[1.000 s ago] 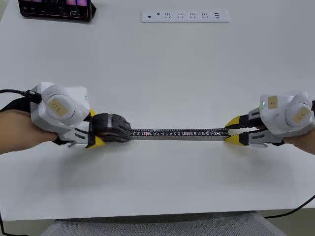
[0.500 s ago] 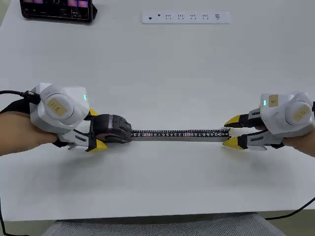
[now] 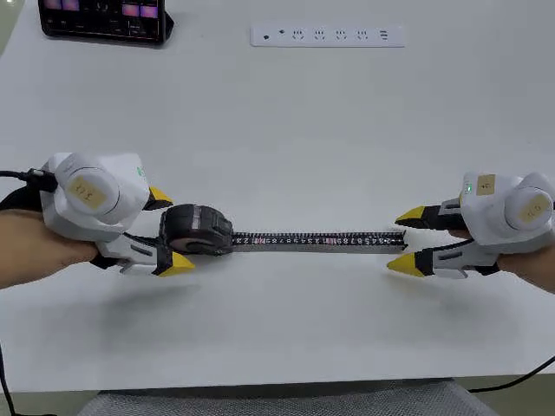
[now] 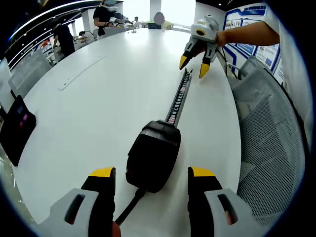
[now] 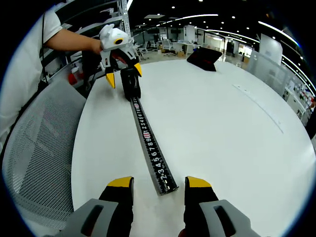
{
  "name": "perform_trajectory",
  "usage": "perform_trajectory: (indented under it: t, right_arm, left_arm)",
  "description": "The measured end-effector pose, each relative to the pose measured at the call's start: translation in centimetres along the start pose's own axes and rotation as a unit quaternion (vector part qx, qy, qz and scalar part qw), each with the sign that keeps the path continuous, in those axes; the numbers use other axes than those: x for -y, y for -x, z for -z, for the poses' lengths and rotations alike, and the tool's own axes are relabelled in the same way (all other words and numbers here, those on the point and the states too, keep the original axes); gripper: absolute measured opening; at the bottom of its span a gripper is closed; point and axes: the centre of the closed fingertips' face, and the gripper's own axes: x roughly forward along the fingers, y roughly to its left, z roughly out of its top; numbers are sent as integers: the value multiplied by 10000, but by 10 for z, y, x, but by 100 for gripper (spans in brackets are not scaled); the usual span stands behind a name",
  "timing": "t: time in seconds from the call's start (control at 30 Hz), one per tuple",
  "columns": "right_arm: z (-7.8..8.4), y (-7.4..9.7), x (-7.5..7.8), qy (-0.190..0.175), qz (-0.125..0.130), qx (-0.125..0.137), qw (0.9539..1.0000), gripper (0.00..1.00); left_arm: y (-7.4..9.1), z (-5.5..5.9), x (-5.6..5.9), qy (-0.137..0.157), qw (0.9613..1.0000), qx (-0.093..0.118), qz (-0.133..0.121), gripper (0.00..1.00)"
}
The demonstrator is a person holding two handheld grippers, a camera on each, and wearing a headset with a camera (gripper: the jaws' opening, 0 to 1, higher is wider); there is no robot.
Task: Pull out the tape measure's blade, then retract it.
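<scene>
The black tape measure case (image 3: 198,230) lies on the white table (image 3: 286,130) between the jaws of my left gripper (image 3: 169,231), which stands open with a gap on each side of the case (image 4: 153,155). The blade (image 3: 316,238) stretches flat along the table to the right. Its hooked end (image 5: 168,187) rests just in front of my right gripper (image 3: 405,240), which is open and not touching it. In the left gripper view, the right gripper (image 4: 194,63) sits at the blade's far end.
A white power strip (image 3: 327,35) lies at the table's far edge, with a dark device (image 3: 102,17) at the far left. A black cable (image 3: 17,176) runs from the left gripper. A mesh chair (image 3: 260,403) sits below the table's front edge.
Both grippers have opened: the right one let go of the blade's end and the left one released the case. The blade stays pulled out on the table.
</scene>
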Motion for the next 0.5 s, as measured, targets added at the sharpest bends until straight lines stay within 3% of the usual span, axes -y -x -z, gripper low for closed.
perform_trajectory:
  t: [0.5]
  right_arm:
    - [-8, 7, -10, -365, 378, 204, 9984, 54]
  left_arm:
    - [17, -2, 4, 465, 9974, 432, -351, 63]
